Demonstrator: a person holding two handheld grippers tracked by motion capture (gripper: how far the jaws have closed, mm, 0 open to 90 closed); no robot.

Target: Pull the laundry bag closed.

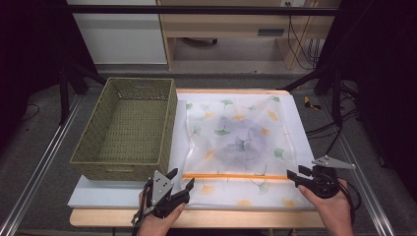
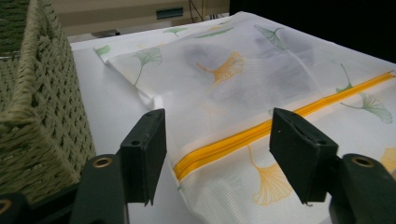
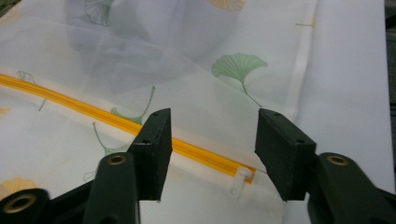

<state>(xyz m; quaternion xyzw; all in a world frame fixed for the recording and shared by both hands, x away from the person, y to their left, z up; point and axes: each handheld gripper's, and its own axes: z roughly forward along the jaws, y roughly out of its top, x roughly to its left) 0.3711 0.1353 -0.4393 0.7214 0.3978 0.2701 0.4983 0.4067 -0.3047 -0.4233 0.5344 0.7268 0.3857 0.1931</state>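
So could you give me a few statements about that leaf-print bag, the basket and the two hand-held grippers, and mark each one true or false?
1. The woven basket holds folded clothes. False: nothing lies in it.
2. The mesh bag has an orange zipper across it. True.
3. The left hand-held gripper is clamped on the zipper. False: its jaws stand open, with the zipper's end between them, untouched.
4. The right hand-held gripper is open near the zipper's other end. True.
5. The basket sits to the right of the bag. False: in the high view it sits to the bag's left.
6. Something dark shows through the bag. True.
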